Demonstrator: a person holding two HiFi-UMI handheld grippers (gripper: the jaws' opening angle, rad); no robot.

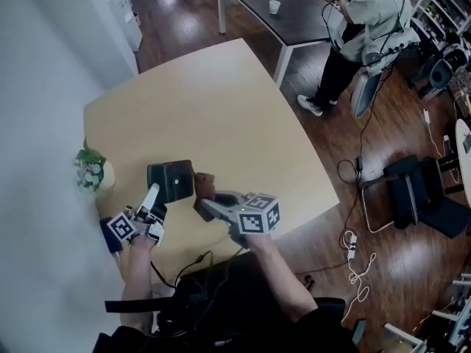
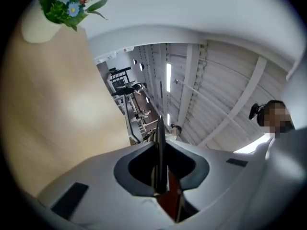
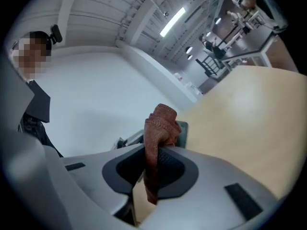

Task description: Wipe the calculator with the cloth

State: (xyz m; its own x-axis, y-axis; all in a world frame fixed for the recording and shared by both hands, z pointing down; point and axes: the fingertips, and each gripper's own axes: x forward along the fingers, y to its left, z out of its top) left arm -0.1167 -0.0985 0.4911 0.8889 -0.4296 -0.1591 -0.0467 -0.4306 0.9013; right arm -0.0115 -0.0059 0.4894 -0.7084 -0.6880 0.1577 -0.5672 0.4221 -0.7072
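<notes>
In the head view my left gripper (image 1: 152,195) is shut on the lower edge of the dark, flat calculator (image 1: 171,180) and holds it up above the near part of the tan table (image 1: 213,101). The left gripper view shows the calculator (image 2: 159,152) edge-on as a thin dark strip pinched between the jaws. My right gripper (image 1: 204,206) is shut on a bunched brown cloth (image 1: 204,184), right beside the calculator's right edge. In the right gripper view the cloth (image 3: 158,128) sticks up out of the jaws and hangs below them.
A small pot of flowers (image 1: 91,169) stands at the table's left edge, close to the wall. A person (image 1: 360,28) stands at a dark table at the back right. A dark chair (image 1: 419,193) and cables lie on the wooden floor to the right.
</notes>
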